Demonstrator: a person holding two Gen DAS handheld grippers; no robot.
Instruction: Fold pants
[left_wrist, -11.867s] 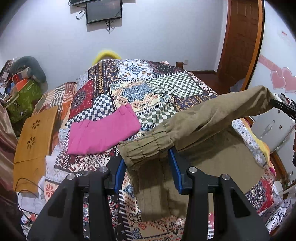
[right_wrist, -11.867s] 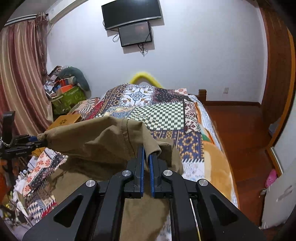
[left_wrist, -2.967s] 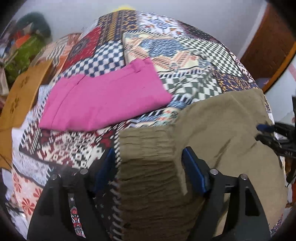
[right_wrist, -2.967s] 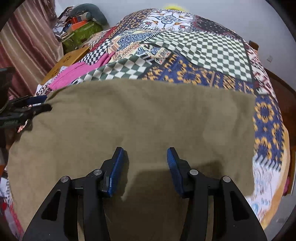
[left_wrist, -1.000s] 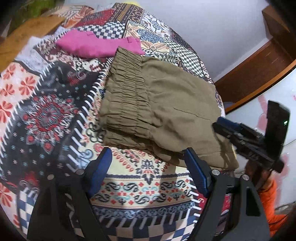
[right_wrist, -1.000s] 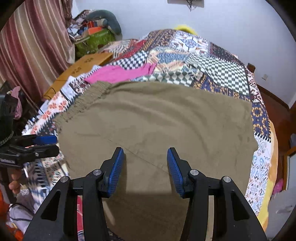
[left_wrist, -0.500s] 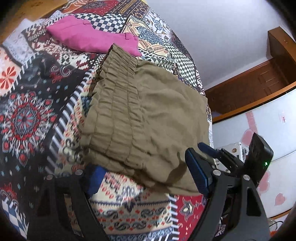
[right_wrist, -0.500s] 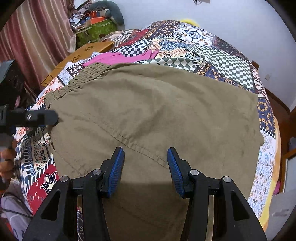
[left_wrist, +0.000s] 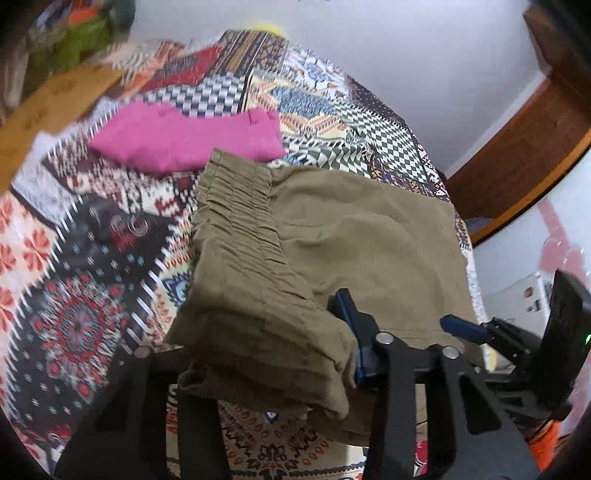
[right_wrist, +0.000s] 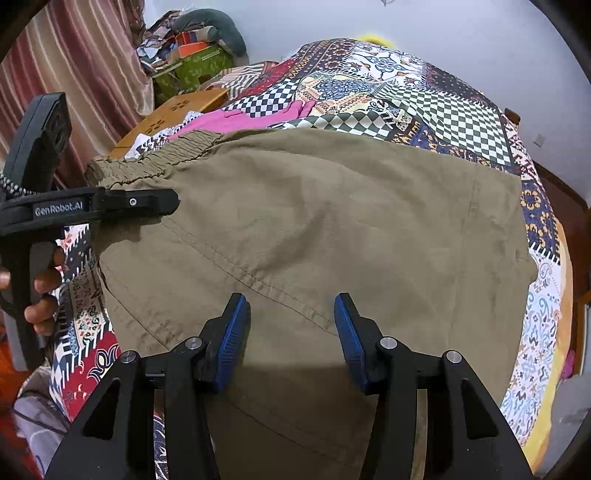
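patterned quilt (right_wrist: 461, 122) under soft, limp pants (right_wrist: 332, 221); left gripper (left_wrist: 258, 354) pinches the thick waistband corner, right gripper (right_wrist: 291, 332) hangs open.

Two close wrist views, opposite ends of the same pants (left_wrist: 369, 236) (right_wrist: 332, 221).

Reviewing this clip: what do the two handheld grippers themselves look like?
Both are matte black plastic frames with silver screws and ribbed blue pads on the jaws. The left gripper carries white "GenRobot.AI" lettering on its side. The right gripper looks identical. A bare hand holds the left one; no sleeve shows.
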